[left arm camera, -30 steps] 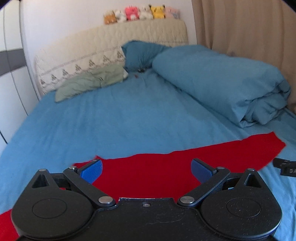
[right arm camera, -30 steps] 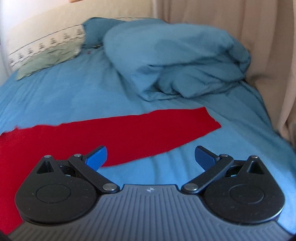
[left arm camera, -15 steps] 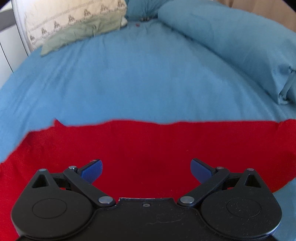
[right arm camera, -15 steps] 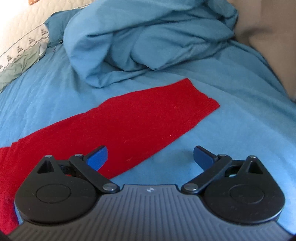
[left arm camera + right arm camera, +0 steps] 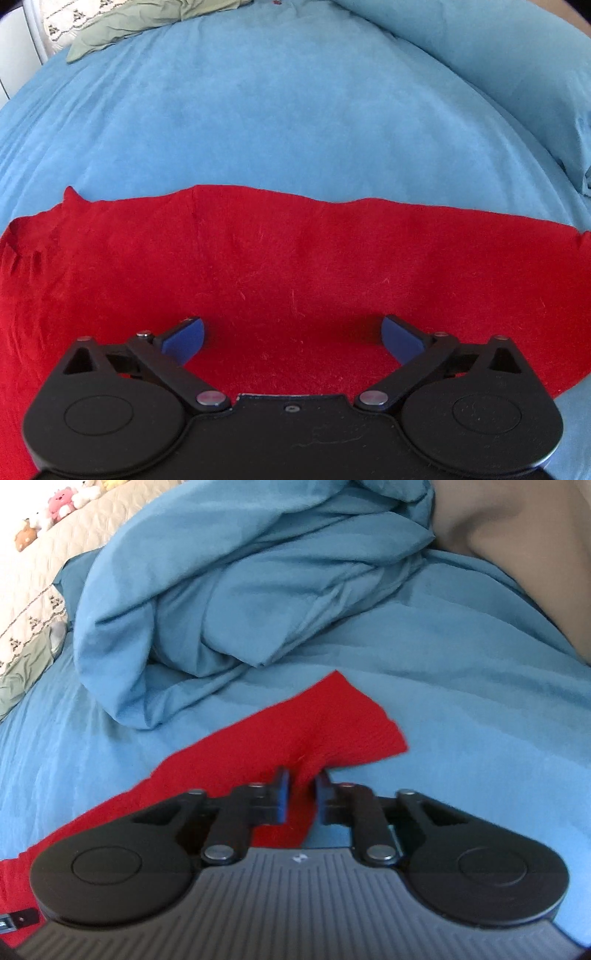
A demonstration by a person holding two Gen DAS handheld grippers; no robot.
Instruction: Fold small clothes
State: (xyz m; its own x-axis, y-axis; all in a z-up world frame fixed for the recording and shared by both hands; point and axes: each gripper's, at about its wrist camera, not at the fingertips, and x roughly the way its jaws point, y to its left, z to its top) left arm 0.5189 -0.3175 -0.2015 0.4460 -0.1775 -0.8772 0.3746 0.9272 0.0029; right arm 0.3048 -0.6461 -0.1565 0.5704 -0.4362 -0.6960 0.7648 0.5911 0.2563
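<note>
Left wrist cam: left tool (image 5: 291,332) hangs over the red garment (image 5: 295,266), jaws spread wide, nothing between the blue pads (image 5: 184,338); can't tell if the tips touch the fabric. Garment lies flat on the blue bed sheet (image 5: 277,110), stretching L to R across the frame, far edge wavy. Folded blue duvet (image 5: 517,55) at top R, green pillow (image 5: 140,18) top L.

Right wrist cam: right tool (image 5: 302,794) clenched on the garment (image 5: 288,734) near its end, w/ a ridge of red cloth bunched between the pads. Frame is a bit blurred, so prob. a thin pinch of the near edge. Duvet (image 5: 240,590) just beyond, plush toys (image 5: 59,506) along the headboard top L.
</note>
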